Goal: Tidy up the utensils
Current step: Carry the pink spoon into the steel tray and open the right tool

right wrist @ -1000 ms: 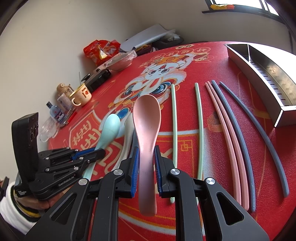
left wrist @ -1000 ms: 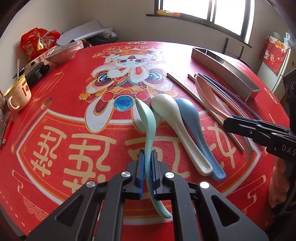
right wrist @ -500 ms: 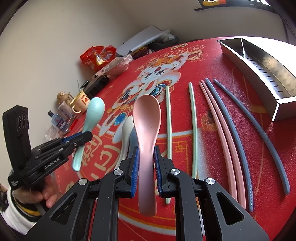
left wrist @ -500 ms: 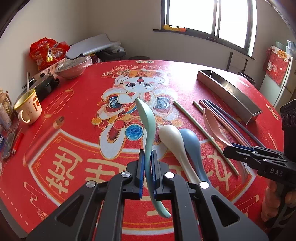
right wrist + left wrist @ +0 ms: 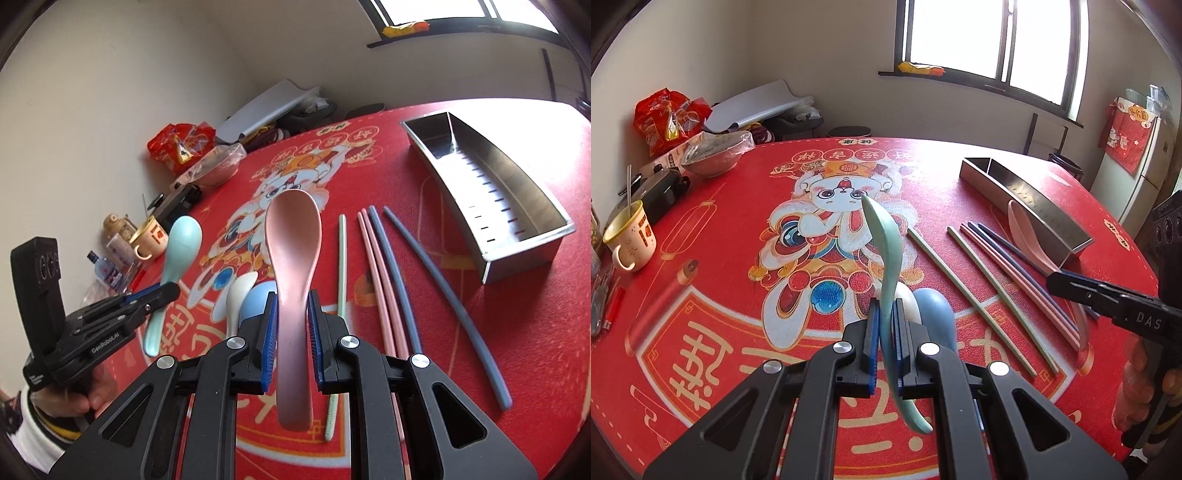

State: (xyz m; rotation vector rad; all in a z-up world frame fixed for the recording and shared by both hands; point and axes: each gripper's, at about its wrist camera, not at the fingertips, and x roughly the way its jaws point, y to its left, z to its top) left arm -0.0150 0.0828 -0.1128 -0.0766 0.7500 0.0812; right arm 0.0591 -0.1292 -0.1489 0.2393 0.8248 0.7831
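Both spoons have come up off the table since a second ago, and your right hand has swung its one toward the steel tray. Your left gripper (image 5: 885, 332) is clenched edge-on around the handle of the mint green spoon (image 5: 886, 254), bowl pointing up and away, clear of the red tablecloth (image 5: 720, 229). Your right gripper (image 5: 292, 325) is squeezed onto the pink spoon (image 5: 293, 251) at the neck, bowl facing the camera.

My guess is you're holding them by the handles so the bowl ends can drop first into the metal tray (image 5: 517, 254), which sits open on the right with a small divided section at its far end and slots in its floor.

The spoons look like matte speckled plastic, smooth and rounded, so a narrow pinch could let them pivot. A white spoon (image 5: 238, 291) and a blue spoon (image 5: 258, 295) lie side by side on the cloth, just beside the chopsticks (image 5: 391, 273): thin straight sticks in green, pink and grey-blue, lying roughly parallel. The cloth looks slightly grainy.
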